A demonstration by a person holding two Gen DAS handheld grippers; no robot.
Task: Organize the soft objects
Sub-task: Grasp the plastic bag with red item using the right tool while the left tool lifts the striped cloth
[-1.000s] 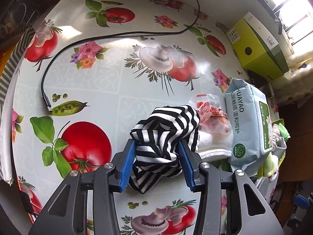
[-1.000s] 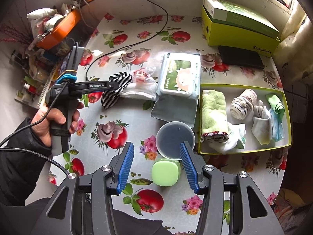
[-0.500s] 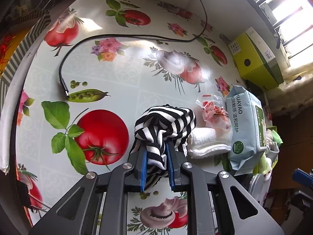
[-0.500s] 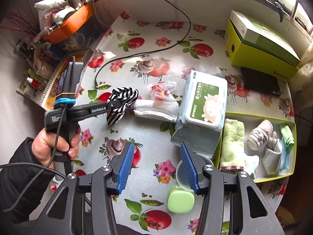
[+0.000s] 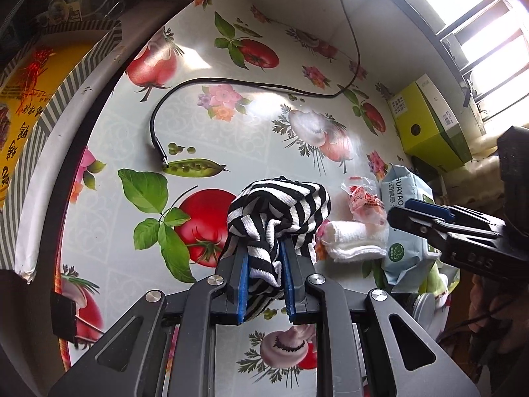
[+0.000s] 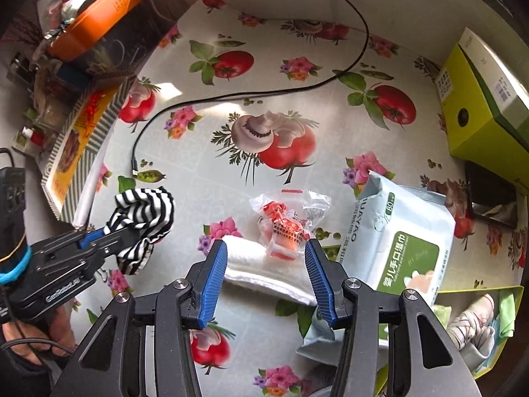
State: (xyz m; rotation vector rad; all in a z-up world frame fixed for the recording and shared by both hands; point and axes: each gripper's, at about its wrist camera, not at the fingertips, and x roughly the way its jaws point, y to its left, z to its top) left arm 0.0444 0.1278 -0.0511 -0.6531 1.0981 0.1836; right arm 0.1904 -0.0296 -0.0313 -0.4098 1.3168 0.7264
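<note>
Crumpled striped knit cloth [image 5: 277, 211] pinched in left hand-held gripper [image 5: 264, 284]; right hand-held gripper [image 6: 266, 278] agape over folded white towel [image 6: 264, 271].

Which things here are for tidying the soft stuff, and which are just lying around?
For the job: striped cloth in the left gripper, white towel under the open right gripper, green tray.

Lying about: black cable, wipes pack, yellow-green box.

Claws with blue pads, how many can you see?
2. The left claw squeezes the striped cloth. The right claw hangs open over the white towel.
</note>
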